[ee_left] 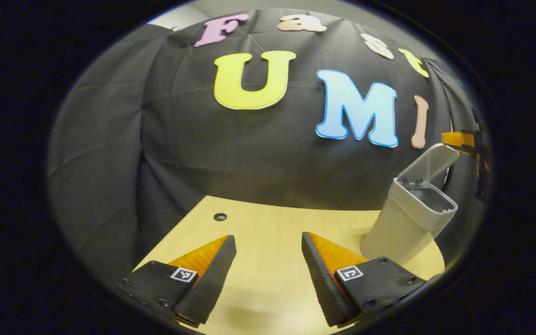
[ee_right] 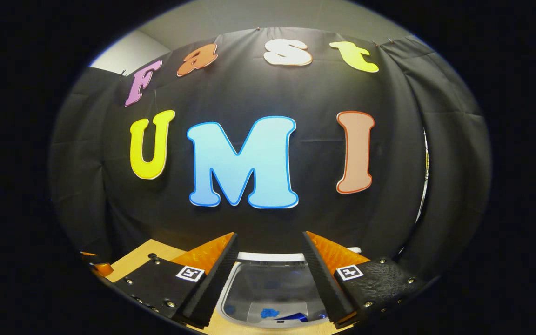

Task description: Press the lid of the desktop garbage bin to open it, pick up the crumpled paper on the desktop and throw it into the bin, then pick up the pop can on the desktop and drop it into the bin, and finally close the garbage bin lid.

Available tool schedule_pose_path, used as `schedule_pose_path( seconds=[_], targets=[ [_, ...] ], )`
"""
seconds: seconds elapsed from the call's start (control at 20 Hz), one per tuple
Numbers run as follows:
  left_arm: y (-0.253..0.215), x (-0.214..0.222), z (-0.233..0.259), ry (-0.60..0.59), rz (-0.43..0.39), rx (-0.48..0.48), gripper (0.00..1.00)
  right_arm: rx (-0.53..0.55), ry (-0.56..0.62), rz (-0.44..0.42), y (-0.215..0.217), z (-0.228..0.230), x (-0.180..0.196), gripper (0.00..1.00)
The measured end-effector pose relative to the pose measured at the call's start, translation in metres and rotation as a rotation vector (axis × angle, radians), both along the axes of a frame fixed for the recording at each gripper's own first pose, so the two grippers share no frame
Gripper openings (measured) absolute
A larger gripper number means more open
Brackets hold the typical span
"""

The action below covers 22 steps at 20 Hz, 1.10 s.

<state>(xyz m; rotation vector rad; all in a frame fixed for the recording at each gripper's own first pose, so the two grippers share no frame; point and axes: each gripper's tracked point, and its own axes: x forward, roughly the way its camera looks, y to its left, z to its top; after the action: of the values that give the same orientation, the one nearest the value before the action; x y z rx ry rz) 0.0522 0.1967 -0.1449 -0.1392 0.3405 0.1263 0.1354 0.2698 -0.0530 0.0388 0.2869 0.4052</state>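
In the left gripper view, the left hand-held gripper (ee_left: 268, 274) hangs wide open over the bare wooden bench (ee_left: 268, 228), gripping nothing. A small round hole (ee_left: 220, 217) sits in the bench at far left. To the right stands the garbage bin (ee_left: 400, 228), its lid (ee_left: 431, 163) tipped up. In the right gripper view, the right hand-held gripper (ee_right: 270, 279) hovers wide open and empty above the open bin (ee_right: 272, 291), where something blue (ee_right: 270, 313) lies inside.

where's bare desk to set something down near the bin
Bare desktop runs from the small round hole across to the bin, including the strip between the left gripper fingers. It is tight at the right edge: the bin stands there, lid up, with the right gripper over its mouth.
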Motion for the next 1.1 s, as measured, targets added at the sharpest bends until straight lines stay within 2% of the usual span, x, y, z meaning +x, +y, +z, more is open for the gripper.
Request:
schedule_pose_path(
  seconds=[0.1, 0.15, 0.45, 0.5, 0.7, 0.85, 0.95, 1.1],
  targets=[
    [-0.008, 0.0, 0.001, -0.003, -0.017, 0.002, 0.95, -0.014, 0.044, -0.001, -0.002, -0.019, -0.009, 0.85],
    [-0.011, 0.0, 0.001, -0.005, -0.024, 0.0, 0.93, -0.018, 0.056, -0.001, -0.003, -0.026, -0.012, 0.88],
    [-0.022, 0.0, 0.002, -0.003, -0.04, 0.004, 0.93, -0.045, 0.153, 0.003, -0.01, -0.08, -0.035, 0.88],
    [-0.024, 0.0, 0.002, -0.002, -0.04, 0.004, 0.96, -0.048, 0.161, 0.004, -0.011, -0.086, -0.037, 0.88],
    [-0.029, -0.001, 0.003, -0.002, -0.041, -0.002, 0.93, -0.088, 0.196, 0.011, -0.011, -0.115, -0.047, 0.88],
    [-0.031, -0.002, 0.004, -0.001, -0.044, 0.005, 0.96, -0.102, 0.174, 0.011, -0.011, -0.117, -0.047, 0.88],
    [-0.032, -0.003, 0.003, 0.0, -0.043, 0.006, 0.91, -0.097, 0.172, 0.007, -0.012, -0.117, -0.047, 0.88],
    [-0.034, -0.004, 0.003, -0.002, -0.041, -0.008, 0.93, -0.081, 0.152, -0.001, -0.011, -0.118, -0.048, 0.88]
  ],
)
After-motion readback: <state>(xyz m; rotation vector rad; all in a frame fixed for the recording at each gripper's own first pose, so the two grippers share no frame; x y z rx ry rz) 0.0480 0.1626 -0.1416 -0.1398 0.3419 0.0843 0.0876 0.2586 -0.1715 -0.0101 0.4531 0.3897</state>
